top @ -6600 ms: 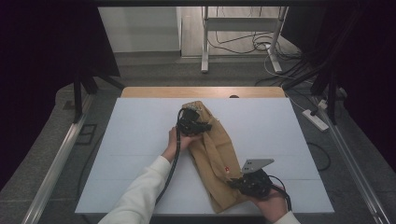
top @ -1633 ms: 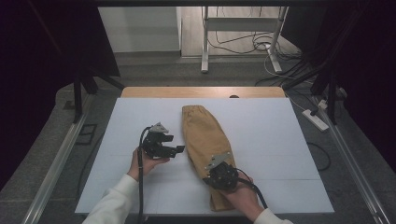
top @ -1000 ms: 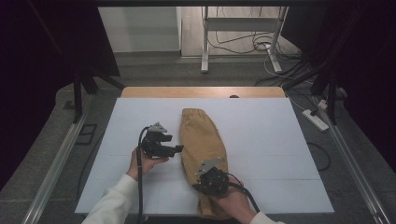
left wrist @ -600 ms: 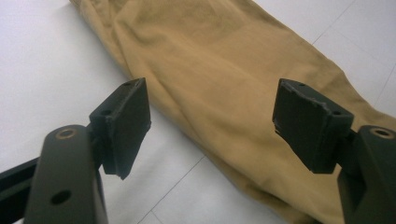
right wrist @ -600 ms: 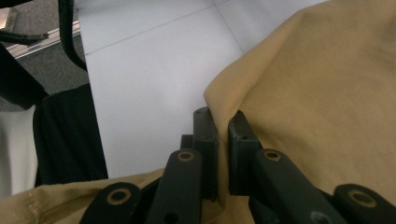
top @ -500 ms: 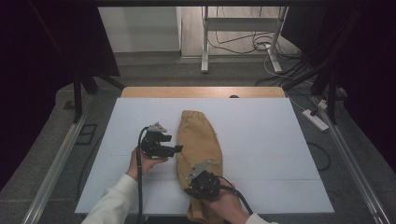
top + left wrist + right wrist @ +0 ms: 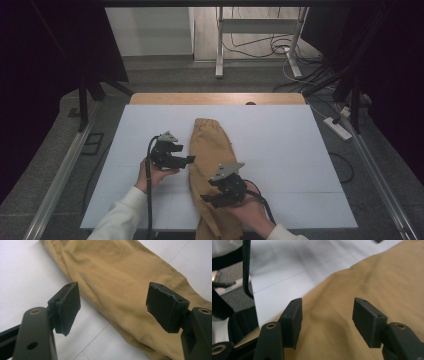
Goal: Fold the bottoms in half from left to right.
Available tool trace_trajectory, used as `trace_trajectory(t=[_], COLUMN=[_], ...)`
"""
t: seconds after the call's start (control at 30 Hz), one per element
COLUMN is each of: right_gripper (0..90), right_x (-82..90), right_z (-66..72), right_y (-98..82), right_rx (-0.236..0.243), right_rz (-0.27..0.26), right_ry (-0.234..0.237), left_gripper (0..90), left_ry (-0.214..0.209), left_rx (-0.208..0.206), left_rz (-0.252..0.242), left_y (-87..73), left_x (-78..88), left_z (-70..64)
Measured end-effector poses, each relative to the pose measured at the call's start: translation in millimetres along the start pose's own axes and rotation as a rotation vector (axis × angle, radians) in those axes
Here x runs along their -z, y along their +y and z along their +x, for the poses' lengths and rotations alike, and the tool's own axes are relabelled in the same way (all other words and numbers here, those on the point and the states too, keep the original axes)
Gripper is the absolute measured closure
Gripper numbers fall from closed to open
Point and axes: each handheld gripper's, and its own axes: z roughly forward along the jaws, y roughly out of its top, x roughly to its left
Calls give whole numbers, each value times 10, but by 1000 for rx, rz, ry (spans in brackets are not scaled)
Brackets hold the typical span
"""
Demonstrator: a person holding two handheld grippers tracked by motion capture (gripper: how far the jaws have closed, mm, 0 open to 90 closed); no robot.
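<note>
This looks like a lab or recording studio set up for data capture rather than a home; a white-topped bench (image 7: 280,150) with a wooden edge stands on a grey carpeted floor (image 7: 165,80); black curtains (image 7: 50,60) hang at both sides; loose cables (image 7: 260,47) trail across the floor beyond a metal stand's legs (image 7: 219,45); a white power strip (image 7: 338,128) lies at the right; aluminium rails (image 7: 60,180) run along both sides of the bench.

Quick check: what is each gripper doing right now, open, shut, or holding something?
Left gripper: open, holding nothing, beside the tan trousers.
Right gripper: jaws have just been opening, now open above the trousers, gripping nothing.
</note>
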Motion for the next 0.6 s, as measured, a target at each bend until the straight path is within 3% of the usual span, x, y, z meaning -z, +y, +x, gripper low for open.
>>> trace_trajectory(t=[0.13,0.6], right_gripper=[395,383], right_x=[65,93], right_z=[-100,-436], right_y=[-8,-99], right_rx=[-26,-75], right_rz=[-28,-16], right_ry=[-5,-61], left_gripper=[271,270], left_ry=[0,0], left_rx=[-2,2], left_rz=[0,2], left_y=[2,-4], left_x=[-2,-8], left_z=[-3,2])
